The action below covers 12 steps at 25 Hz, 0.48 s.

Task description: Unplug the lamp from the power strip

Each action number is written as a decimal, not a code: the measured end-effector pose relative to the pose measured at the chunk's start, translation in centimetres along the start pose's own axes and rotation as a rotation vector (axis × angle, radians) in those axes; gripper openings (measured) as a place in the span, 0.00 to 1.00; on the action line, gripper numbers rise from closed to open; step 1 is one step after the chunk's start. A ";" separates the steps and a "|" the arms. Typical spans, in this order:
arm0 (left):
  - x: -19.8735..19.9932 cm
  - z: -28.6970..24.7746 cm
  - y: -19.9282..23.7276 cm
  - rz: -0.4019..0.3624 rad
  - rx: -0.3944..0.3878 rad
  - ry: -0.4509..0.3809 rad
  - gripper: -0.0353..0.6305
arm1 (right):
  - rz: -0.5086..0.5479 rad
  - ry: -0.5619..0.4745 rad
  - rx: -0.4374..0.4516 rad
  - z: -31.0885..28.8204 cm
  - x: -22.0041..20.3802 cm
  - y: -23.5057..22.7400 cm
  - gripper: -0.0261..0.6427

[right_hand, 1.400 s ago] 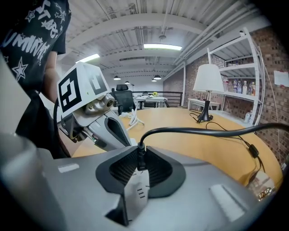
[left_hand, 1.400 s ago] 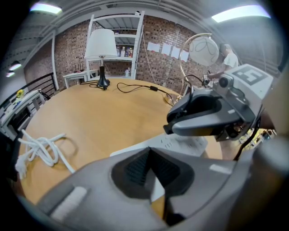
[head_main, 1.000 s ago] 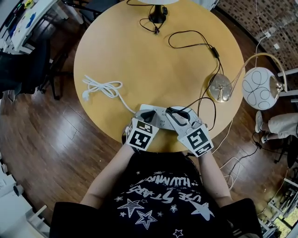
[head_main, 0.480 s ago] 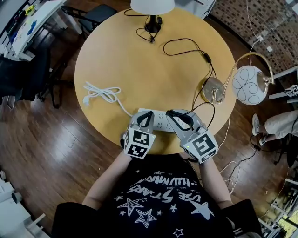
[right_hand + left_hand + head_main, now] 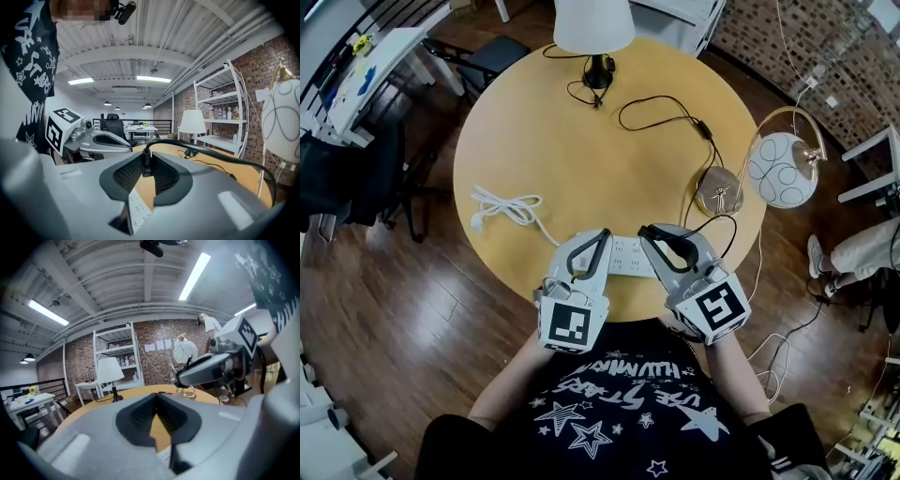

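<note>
Your right gripper [image 5: 146,169] pinches the black plug [image 5: 146,161] just above the power strip [image 5: 623,255], at 6 o'clock on the table [image 5: 581,141]; your left gripper [image 5: 600,236], at its 9 o'clock, is closed and empty.

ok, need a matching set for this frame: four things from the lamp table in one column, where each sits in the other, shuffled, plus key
Things:
1. black plug
2. power strip
3. white coiled cord
4. white-shade lamp

Places:
A. far edge of the table
B. clamped in the right tool
C. left part of the table, lying loose
D. near edge of the table, by the person

Pairs: 1-B, 2-D, 3-C, 4-A
</note>
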<state>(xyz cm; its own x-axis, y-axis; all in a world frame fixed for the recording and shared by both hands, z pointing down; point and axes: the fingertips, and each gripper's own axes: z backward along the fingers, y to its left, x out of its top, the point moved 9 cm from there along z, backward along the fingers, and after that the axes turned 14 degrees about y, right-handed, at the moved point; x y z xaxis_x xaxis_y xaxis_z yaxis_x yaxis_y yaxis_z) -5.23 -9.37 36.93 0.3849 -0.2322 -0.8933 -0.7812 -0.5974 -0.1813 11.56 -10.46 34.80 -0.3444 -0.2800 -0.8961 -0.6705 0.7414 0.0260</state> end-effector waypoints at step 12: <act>1.5 0.4 0.0 -0.025 0.059 -0.037 0.06 | 0.016 -0.004 -0.027 0.4 0.7 0.9 0.13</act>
<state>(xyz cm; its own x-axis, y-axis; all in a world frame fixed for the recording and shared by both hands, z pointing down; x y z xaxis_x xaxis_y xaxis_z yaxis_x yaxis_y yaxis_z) -4.86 -9.36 35.44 0.3866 -0.1885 -0.9028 -0.7996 -0.5563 -0.2263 10.98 -9.78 33.99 -0.3523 -0.2660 -0.8973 -0.6824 0.7291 0.0519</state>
